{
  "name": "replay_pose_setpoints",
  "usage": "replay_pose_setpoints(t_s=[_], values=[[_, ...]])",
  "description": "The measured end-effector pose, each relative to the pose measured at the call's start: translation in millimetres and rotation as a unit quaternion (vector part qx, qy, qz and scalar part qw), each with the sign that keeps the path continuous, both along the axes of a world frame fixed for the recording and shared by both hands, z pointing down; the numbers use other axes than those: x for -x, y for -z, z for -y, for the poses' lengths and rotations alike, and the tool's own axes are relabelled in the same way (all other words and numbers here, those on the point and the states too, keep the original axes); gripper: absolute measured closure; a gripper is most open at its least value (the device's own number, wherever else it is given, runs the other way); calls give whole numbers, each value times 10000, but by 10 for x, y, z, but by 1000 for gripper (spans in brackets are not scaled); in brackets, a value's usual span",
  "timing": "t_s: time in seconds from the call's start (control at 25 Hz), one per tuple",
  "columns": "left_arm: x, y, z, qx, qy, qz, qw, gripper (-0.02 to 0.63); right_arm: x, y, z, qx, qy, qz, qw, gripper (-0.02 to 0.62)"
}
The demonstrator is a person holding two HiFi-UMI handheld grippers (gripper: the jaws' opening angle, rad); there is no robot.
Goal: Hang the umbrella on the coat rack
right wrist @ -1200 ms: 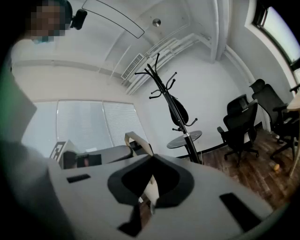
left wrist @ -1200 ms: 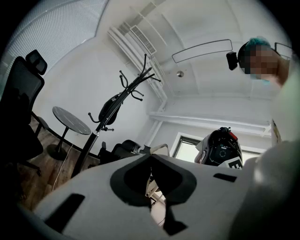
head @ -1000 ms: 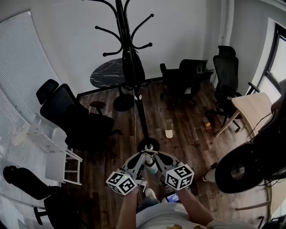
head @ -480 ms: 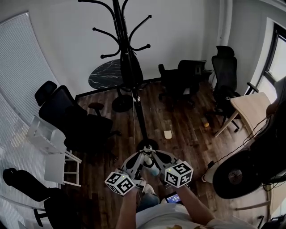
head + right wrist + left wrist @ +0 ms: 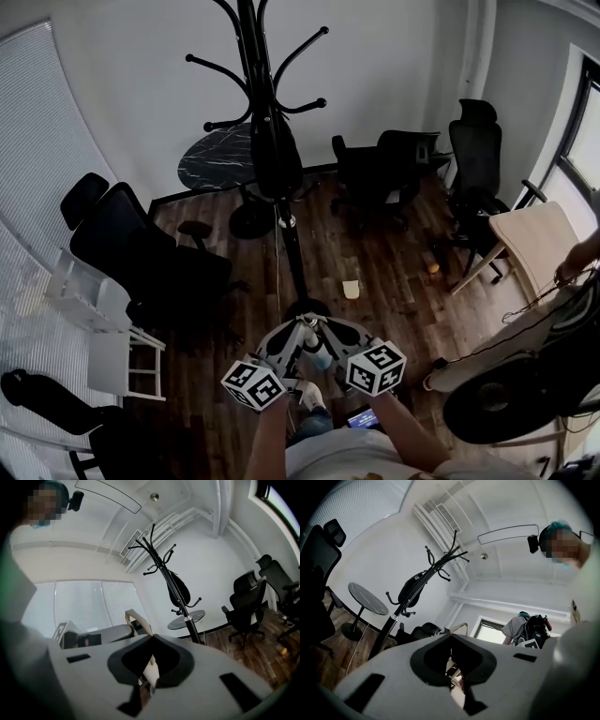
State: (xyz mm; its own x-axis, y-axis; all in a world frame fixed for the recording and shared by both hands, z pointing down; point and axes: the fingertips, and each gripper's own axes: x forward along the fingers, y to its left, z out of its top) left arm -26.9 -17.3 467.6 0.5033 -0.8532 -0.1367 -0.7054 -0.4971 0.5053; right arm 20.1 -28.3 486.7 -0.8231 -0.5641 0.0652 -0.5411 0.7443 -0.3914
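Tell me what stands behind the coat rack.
A round dark table stands behind the coat rack, by the wall. The hanging umbrella covers its right edge, so that part cannot be seen.

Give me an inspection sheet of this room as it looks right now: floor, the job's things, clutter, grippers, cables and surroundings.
Surface: dark wood floor.
Job's things: black umbrella, folded, hanging against the pole of the coat rack; the rack stands upright.
Clutter: small pale object on the floor near the rack's base; black office chairs around the room; round dark table behind the rack.
Grippers: left gripper and right gripper close together, low in the head view; jaws together on both, nothing held.
Cables: thin cord hanging beside the rack's pole; cables by the wooden table.
Surroundings: blinds at left, window at right.
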Motion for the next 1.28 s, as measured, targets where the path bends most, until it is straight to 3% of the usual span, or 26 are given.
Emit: replay_pose_setpoints(t_s=[0.6,0.84,1.28], values=[[549,-94,1378,58,-502,52,9987,584,571,-97,1361,98,-467,-3,9989,581],[700,-22,1616,-8,-584,-174,9981,584,717,-41,1551,21,-617,69,9981,581],[759,-26,1710,-3,-767,-196,9969,584,781,-19,1596,84,-740,110,9972,581]])
